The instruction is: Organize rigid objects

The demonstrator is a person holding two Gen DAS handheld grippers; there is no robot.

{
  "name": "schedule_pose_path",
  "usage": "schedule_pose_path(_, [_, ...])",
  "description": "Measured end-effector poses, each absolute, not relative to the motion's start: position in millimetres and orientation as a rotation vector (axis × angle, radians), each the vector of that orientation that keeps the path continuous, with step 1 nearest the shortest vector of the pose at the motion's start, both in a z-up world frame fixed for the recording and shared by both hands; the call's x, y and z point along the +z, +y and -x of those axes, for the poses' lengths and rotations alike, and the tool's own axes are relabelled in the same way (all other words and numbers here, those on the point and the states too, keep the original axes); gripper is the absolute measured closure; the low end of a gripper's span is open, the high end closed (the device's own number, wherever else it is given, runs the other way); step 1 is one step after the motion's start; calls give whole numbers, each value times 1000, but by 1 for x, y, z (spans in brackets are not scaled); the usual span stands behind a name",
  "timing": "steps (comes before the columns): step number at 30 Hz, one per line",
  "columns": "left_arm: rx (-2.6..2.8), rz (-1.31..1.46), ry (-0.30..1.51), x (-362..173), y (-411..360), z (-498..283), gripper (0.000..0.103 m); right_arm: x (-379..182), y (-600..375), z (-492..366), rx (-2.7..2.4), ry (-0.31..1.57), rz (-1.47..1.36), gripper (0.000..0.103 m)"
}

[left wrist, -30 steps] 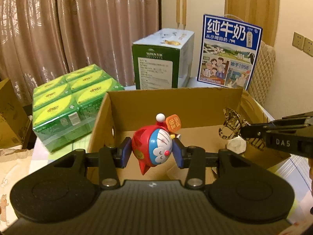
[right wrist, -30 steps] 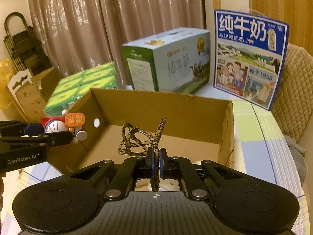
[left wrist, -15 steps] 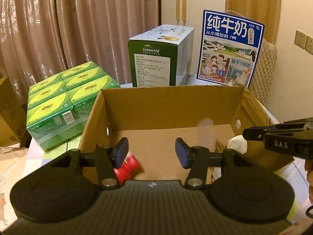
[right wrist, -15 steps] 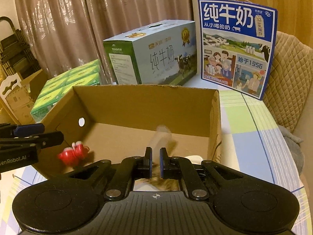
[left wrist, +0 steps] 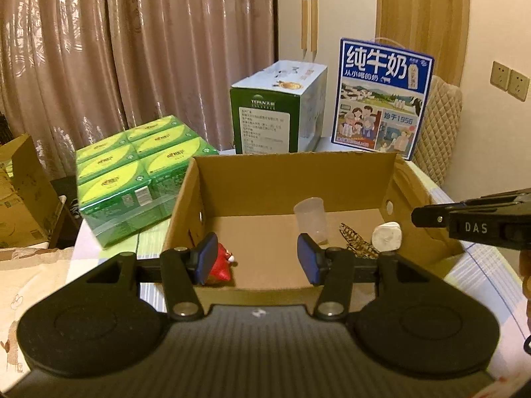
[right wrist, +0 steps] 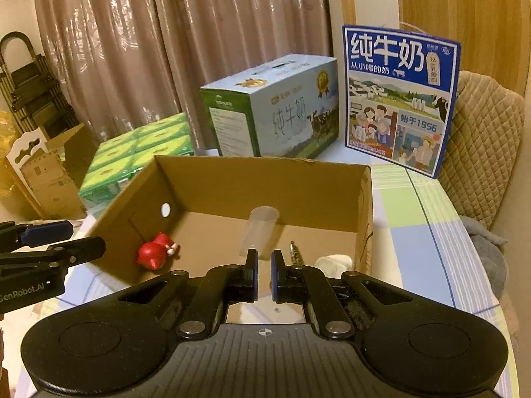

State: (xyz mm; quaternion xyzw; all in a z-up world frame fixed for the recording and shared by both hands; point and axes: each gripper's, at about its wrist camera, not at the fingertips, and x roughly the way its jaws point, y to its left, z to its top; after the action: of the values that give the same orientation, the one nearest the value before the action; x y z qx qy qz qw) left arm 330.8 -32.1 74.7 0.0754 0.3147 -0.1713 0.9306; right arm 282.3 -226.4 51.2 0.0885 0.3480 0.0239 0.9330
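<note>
The open cardboard box (left wrist: 292, 179) sits on the counter (right wrist: 428, 232) and serves as the landmark. Inside it, near its left wall, the red toy figure (right wrist: 156, 253) lies on its side on the box floor. Toward the middle of the floor stands a translucent plastic cup (left wrist: 310, 220), upright. Right of the cup, near the box's right wall, lie a patterned hair clip (left wrist: 356, 242) and, just beside it, a white lumpy object (left wrist: 386, 236).

The left hand-held gripper (left wrist: 257, 260) hangs over the box's near edge with its jaws spread wide and nothing between them. The right hand-held gripper (right wrist: 264, 275) hovers at the box's near right corner, jaws parted by a narrow gap and holding nothing.

Behind the box stand a green drink pack (left wrist: 139, 169), a milk carton case (left wrist: 278, 109) and a blue milk package (left wrist: 381, 99).
</note>
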Motion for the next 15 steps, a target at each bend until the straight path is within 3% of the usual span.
schedule_pose_path(15, [-316,-115,618,93,-5,-228,56,80,-223,-182,64,668,-175,101])
